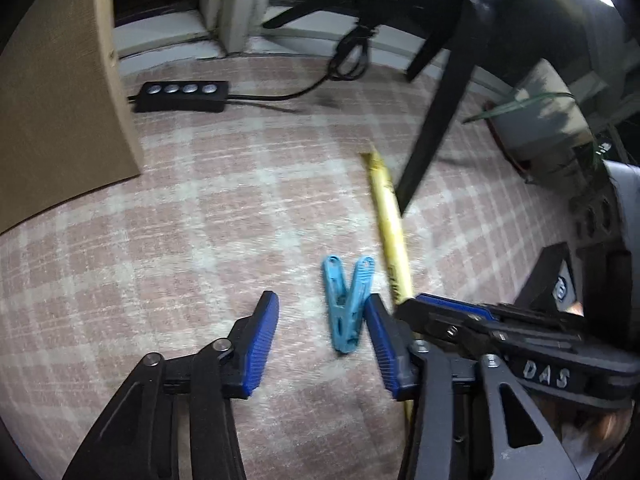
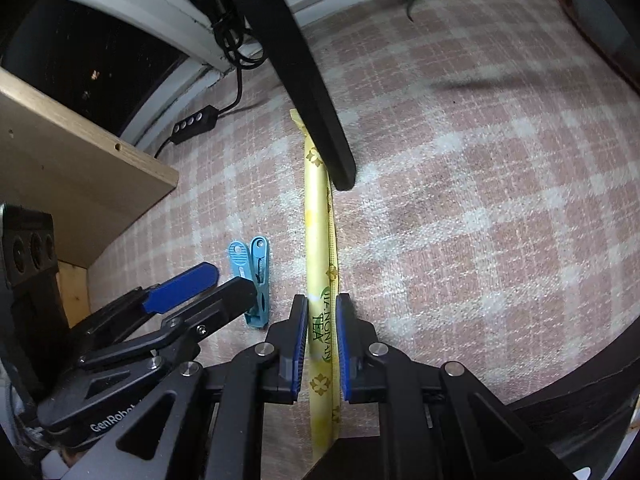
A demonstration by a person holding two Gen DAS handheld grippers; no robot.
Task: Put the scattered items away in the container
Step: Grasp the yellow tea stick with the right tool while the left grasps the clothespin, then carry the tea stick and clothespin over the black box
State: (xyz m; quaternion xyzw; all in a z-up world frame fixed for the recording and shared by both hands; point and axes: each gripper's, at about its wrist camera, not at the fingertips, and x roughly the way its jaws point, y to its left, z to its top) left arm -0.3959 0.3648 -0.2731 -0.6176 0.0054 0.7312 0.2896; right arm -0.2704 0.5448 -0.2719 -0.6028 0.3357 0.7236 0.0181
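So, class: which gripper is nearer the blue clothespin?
Left. The left gripper straddles the clothespin, one pad touching it. The right gripper sits beside it, closed on the yellow tea stick.

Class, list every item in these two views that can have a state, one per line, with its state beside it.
Left tongs: open, straddling the peg.
Right tongs: shut on the tea packet.
Blue clothes peg: lying flat on the carpet, one pad beside it.
Yellow tea packet: lying lengthwise on the carpet, near end gripped.
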